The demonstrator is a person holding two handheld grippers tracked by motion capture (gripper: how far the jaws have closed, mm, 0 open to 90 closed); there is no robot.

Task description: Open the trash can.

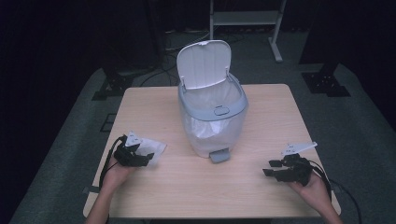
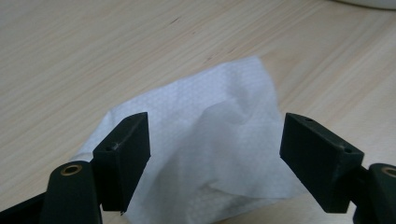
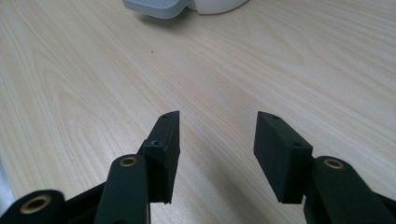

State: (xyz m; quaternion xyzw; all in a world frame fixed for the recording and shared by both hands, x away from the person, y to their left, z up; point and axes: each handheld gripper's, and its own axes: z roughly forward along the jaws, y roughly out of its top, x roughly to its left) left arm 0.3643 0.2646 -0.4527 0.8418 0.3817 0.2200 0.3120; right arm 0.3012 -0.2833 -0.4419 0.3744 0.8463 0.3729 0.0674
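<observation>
Two grippers low on the bench (image 1: 261,100): left gripper (image 2: 215,140) has jaws spread either side of a crumpled white tissue (image 2: 210,140) without pinching it, the weave clear in its own view while the high view gives just a pale patch at 8 o'clock from the bin (image 1: 212,109). Right gripper (image 3: 217,140) sits part-open on nothing, over bare wood at 4 o'clock. Bin lid (image 1: 204,63) stands up, white liner (image 1: 210,100) inside, contents hard to make out; its pedal (image 3: 156,7) is cut off in the right gripper view.
</observation>
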